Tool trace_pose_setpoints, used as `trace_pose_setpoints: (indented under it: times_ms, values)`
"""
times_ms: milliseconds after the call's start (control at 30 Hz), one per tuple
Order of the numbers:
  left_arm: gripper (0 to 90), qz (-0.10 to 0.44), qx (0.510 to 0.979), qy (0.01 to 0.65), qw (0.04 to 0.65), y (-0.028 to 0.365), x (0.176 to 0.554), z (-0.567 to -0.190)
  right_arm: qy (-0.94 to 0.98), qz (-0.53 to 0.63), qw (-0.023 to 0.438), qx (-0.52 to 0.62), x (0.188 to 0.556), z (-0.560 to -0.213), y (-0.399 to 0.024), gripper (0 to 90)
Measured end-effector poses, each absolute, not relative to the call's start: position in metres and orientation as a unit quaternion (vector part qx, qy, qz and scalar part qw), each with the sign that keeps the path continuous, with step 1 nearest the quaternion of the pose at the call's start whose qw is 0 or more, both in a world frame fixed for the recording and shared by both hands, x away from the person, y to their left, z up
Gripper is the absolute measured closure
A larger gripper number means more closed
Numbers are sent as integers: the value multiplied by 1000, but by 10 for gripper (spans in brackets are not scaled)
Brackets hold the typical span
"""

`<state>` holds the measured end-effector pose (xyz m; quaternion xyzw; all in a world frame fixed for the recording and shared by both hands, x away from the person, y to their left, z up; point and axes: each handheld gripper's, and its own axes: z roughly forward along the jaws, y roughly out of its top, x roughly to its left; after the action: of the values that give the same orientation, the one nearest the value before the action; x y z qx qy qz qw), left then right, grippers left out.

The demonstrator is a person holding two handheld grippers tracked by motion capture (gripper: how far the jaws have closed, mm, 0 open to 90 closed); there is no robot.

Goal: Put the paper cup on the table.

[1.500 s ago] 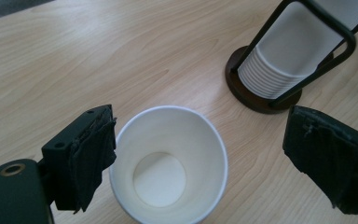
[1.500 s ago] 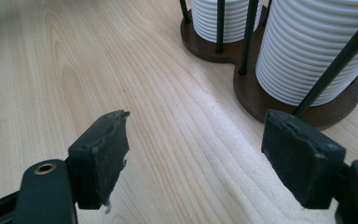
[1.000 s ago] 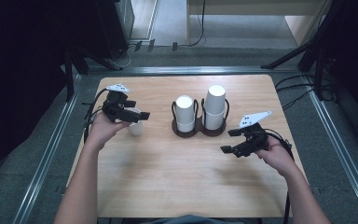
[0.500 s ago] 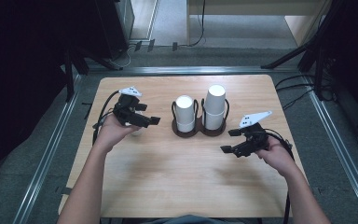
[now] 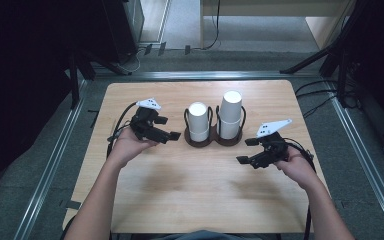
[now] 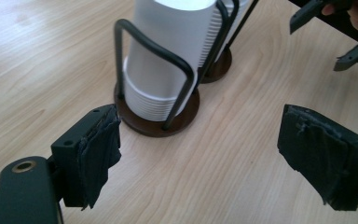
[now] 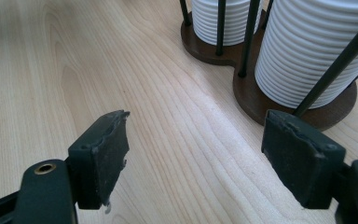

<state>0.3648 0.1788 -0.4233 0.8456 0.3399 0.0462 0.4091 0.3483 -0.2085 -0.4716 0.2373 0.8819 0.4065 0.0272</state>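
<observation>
A dark wooden cup holder (image 5: 212, 141) with black wire loops stands mid-table. It carries a shorter stack of white cups (image 5: 198, 121) on the left and a taller stack (image 5: 230, 114) on the right. My left gripper (image 5: 169, 128) is open just left of the shorter stack, jaws pointing at it. In the left gripper view the gripper (image 6: 209, 154) is empty, with the cup stack (image 6: 168, 56) and the holder base (image 6: 154, 123) close ahead. My right gripper (image 5: 245, 151) is open and empty, right of and nearer than the holder. In the right gripper view it (image 7: 200, 154) faces the holder base (image 7: 261, 98).
The light wooden table (image 5: 190, 200) has bare surface in front of the holder and at both sides. Metal rails (image 5: 55, 165) run along the table's edges. Cables trail from both grippers. The right gripper (image 6: 335, 28) shows far off in the left gripper view.
My left gripper has moved right, from the table's left side to just beside the shorter cup stack. The right gripper has stayed put.
</observation>
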Motion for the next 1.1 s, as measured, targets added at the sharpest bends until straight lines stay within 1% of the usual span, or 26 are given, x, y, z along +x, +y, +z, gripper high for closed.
trace_pose_setpoints:
  times_ms: [367,733,1100]
  values:
    - [136,26,859,309,408,155,358,-427,883,405,29,237,348,-472,-208,230]
    - [136,10,862,278,423,132,349,-429,883,404,30,238,347,-472,-208,230]
    - [135,10,868,264,421,110,342,-436,884,403,31,236,347,-472,-207,230]
